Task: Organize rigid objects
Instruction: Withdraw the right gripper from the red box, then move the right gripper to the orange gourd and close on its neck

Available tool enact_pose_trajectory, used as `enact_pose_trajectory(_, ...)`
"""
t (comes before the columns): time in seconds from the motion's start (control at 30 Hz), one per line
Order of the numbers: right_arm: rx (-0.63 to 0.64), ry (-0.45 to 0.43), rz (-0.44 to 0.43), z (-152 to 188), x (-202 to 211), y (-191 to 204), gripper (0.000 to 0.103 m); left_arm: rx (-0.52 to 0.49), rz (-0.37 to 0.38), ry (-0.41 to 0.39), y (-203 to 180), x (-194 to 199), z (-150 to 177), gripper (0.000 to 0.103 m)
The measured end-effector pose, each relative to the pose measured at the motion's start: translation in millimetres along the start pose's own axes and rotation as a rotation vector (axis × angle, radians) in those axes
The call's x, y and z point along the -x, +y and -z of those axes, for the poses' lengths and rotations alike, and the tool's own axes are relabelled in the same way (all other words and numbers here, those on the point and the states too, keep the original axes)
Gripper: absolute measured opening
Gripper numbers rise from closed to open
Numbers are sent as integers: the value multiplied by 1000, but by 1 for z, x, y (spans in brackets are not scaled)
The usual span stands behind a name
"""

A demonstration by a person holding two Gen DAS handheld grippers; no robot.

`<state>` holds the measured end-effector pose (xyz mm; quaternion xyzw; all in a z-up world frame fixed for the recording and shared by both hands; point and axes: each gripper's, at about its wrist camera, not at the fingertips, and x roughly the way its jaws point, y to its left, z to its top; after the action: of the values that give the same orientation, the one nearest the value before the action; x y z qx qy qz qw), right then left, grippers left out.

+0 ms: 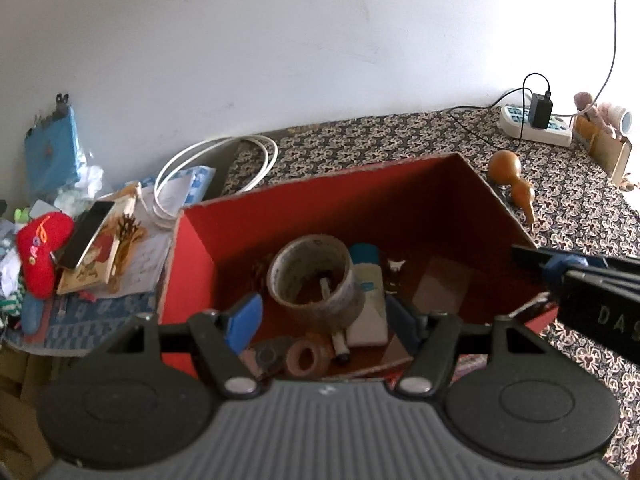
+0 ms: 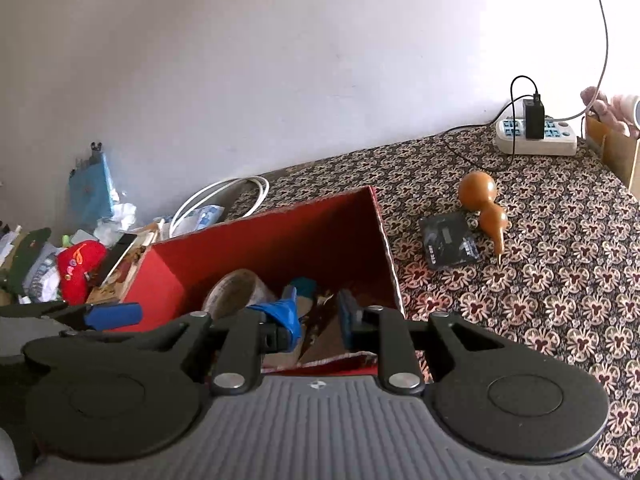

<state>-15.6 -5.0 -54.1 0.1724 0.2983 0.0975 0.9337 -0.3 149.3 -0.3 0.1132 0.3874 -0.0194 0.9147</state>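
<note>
A red cardboard box [image 1: 320,204] stands open on the patterned cloth. Inside it lie a large brown tape roll [image 1: 316,276], a small tape roll [image 1: 308,356], a white bottle with a blue cap [image 1: 368,280] and a marker [image 1: 340,344]. My left gripper [image 1: 324,320] hovers open over the box's near side with nothing between its blue pads. In the right wrist view, my right gripper [image 2: 316,316] is over the box's [image 2: 260,248] near right corner, its jaws a narrow gap apart and empty. A brown gourd [image 2: 482,208] and a black card pack [image 2: 448,246] lie on the cloth to the box's right.
A white power strip [image 2: 536,136] with a black charger sits by the wall at the far right, beside a wooden holder [image 1: 608,148]. Left of the box is clutter: a red plush [image 1: 40,256], a phone [image 1: 86,236], a book, a coiled white cable [image 1: 216,172].
</note>
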Motion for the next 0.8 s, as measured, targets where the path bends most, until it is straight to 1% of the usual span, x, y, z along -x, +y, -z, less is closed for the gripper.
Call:
enact_pose_trajectory(0.2, 36, 20, -42, 9, 14, -5, 5, 20, -41, 9, -9, 17, 8, 71)
enact_pose_trajectory(0.3, 62, 40, -60, 13, 18, -14, 5, 29, -76, 31, -22, 21, 15, 71)
enact_pose_trajectory(0.4, 59, 72, -81, 17, 20, -27, 5, 36, -98, 57, -37, 24, 22, 71)
enact_pose_trajectory(0.6, 86, 128, -91, 27, 30, -55, 6, 64, -104, 116, -72, 24, 35, 72)
enact_pose_trajectory(0.8, 84, 181, -107, 35, 36, -89, 6, 67, -107, 146, -112, 25, 42, 72)
